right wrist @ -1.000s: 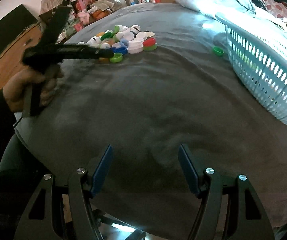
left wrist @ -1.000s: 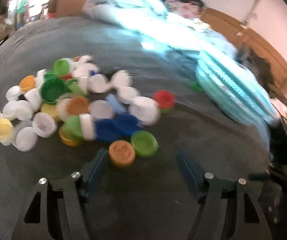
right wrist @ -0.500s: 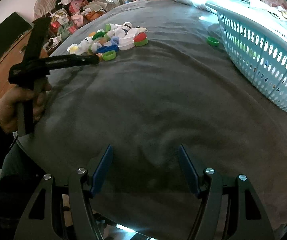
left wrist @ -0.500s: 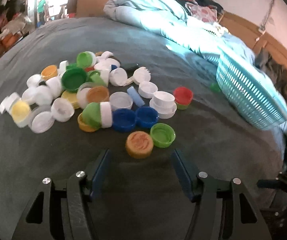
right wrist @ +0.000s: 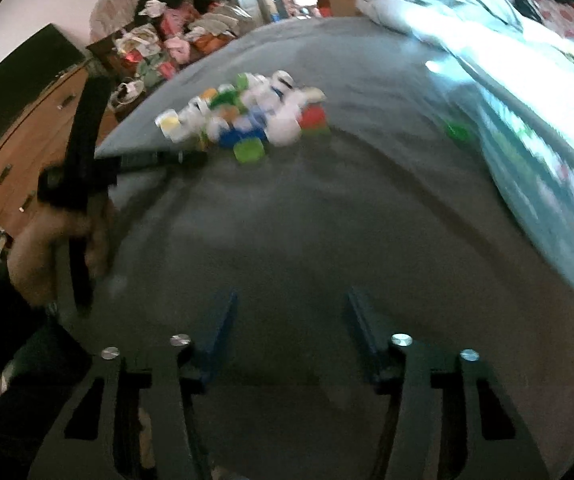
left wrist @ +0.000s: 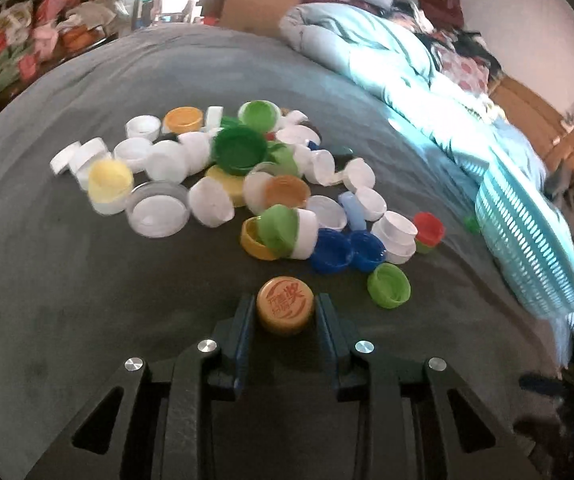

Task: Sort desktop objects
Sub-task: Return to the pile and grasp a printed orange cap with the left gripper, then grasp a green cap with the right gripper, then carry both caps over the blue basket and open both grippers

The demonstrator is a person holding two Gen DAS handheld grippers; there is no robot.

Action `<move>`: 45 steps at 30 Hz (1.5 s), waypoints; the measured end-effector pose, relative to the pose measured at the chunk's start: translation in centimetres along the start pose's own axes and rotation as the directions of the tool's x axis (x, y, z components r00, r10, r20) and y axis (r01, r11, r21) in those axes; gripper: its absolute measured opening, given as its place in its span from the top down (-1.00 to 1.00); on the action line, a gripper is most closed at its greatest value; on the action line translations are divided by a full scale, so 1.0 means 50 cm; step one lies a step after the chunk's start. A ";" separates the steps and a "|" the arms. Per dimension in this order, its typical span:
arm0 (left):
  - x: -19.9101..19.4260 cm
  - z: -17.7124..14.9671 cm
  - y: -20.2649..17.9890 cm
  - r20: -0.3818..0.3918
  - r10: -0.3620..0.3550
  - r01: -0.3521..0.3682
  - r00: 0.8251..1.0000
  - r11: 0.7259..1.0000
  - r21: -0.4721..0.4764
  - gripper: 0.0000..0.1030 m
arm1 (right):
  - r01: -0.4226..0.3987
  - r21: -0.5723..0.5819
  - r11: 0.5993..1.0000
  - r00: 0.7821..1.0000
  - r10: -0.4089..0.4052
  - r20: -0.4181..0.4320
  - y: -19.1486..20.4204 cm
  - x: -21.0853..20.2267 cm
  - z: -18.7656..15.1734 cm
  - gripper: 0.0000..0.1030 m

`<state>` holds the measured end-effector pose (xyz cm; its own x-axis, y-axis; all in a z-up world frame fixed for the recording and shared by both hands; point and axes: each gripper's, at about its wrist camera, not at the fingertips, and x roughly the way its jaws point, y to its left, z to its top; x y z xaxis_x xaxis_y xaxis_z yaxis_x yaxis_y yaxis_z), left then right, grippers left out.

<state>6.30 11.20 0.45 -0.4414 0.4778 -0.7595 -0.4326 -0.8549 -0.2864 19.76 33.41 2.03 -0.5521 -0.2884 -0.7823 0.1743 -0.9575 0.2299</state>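
A pile of plastic bottle caps (left wrist: 247, 184), white, green, blue, yellow and orange, lies on a grey cloth (left wrist: 87, 280). An orange cap (left wrist: 285, 300) with red print sits apart at the pile's near edge. My left gripper (left wrist: 285, 310) has this cap between its blue fingers; the jaws are closing and both pads meet its sides. A light green cap (left wrist: 389, 290) lies just right of it. In the right wrist view the pile (right wrist: 247, 120) is far off and blurred. My right gripper (right wrist: 291, 312) hovers over bare cloth, its jaws closing with nothing between them.
A light blue slotted basket (left wrist: 527, 240) stands at the right, with a lone green cap (left wrist: 471, 224) beside it. A pale blue quilt (left wrist: 367, 52) lies behind. A hand (right wrist: 59, 240) holds the left gripper at the cloth's left edge. Clutter and a wooden cabinet (right wrist: 27, 152) stand beyond.
My left gripper moved forward and down to the orange cap and narrowed around it. The right gripper shifted towards the pile, its view now blurred, and its jaws narrowed.
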 end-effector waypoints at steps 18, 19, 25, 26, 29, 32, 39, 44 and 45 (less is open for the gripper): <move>0.011 -0.002 0.000 0.000 0.000 0.000 1.000 1.000 0.008 0.37 | 0.001 -0.100 0.995 0.998 -0.007 -0.062 0.067 0.225 0.161 0.51; 0.011 -0.001 -0.001 0.000 0.001 -0.001 1.000 1.000 0.009 0.37 | -0.004 -0.092 0.996 0.998 -0.002 -0.059 0.062 0.218 0.159 0.51; 0.014 0.001 -0.008 -0.009 0.022 -0.022 1.000 0.999 0.025 0.37 | -0.021 -0.038 0.999 1.000 0.022 0.007 0.027 0.118 0.143 0.51; 0.014 0.003 -0.010 -0.013 0.030 -0.029 0.999 0.999 0.029 0.37 | -0.017 -0.035 0.999 1.000 0.018 0.021 0.019 0.094 0.140 0.51; 0.007 0.008 -0.035 -0.025 0.036 -0.034 0.999 0.997 0.073 0.38 | 0.006 -0.019 1.000 0.997 -0.004 0.075 -0.019 0.011 0.132 0.51; -0.006 0.008 -0.070 -0.020 0.025 -0.023 0.999 0.994 0.104 0.38 | 0.032 0.013 0.999 0.990 -0.033 0.137 -0.070 -0.074 0.128 0.51; -0.064 0.062 -0.263 0.030 -0.062 0.052 0.998 0.965 0.256 0.38 | 0.101 0.074 0.992 0.961 -0.117 0.249 -0.187 -0.230 0.132 0.51; -0.081 0.144 -0.433 0.026 -0.137 0.120 0.990 0.931 0.344 0.38 | 0.150 0.133 0.980 0.936 -0.184 0.300 -0.256 -0.306 0.134 0.51; -0.084 0.162 -0.471 0.025 -0.155 0.135 0.988 0.924 0.358 0.38 | 0.162 0.150 0.975 0.929 -0.202 0.311 -0.275 -0.328 0.138 0.51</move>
<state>11.98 30.93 15.11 -0.3890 0.6091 -0.6911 -0.7408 -0.6528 -0.1584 20.79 51.23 15.69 -0.8017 -0.0776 -0.5927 -0.0415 -0.9819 0.1847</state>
